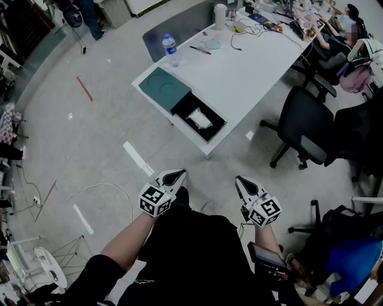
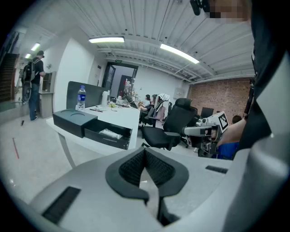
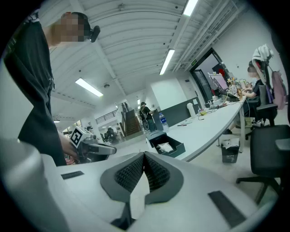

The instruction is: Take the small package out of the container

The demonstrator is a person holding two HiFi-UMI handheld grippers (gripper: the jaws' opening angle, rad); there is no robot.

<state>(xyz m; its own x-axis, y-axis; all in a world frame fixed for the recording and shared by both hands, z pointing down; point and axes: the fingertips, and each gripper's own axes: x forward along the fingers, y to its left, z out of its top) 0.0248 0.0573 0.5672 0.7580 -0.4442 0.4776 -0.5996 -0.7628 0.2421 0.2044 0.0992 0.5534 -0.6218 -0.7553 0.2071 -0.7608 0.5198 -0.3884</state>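
A small white package (image 1: 199,120) lies inside an open black container (image 1: 210,132) at the near corner of a white table (image 1: 239,72). The container's dark green lid (image 1: 164,88) rests beside it. Both grippers are held low by the person's body, well short of the table. My left gripper (image 1: 178,174) is shut with nothing in it, and so is my right gripper (image 1: 240,180). The left gripper view shows the package (image 2: 110,133) in the container (image 2: 106,141) far beyond the closed jaws. In the right gripper view the package (image 3: 165,147) is also distant.
A water bottle (image 1: 170,49), pens and a white cup (image 1: 220,15) stand on the table. A black office chair (image 1: 305,122) sits right of the table's corner. People sit at the far right end. Tape strips mark the grey floor (image 1: 90,149).
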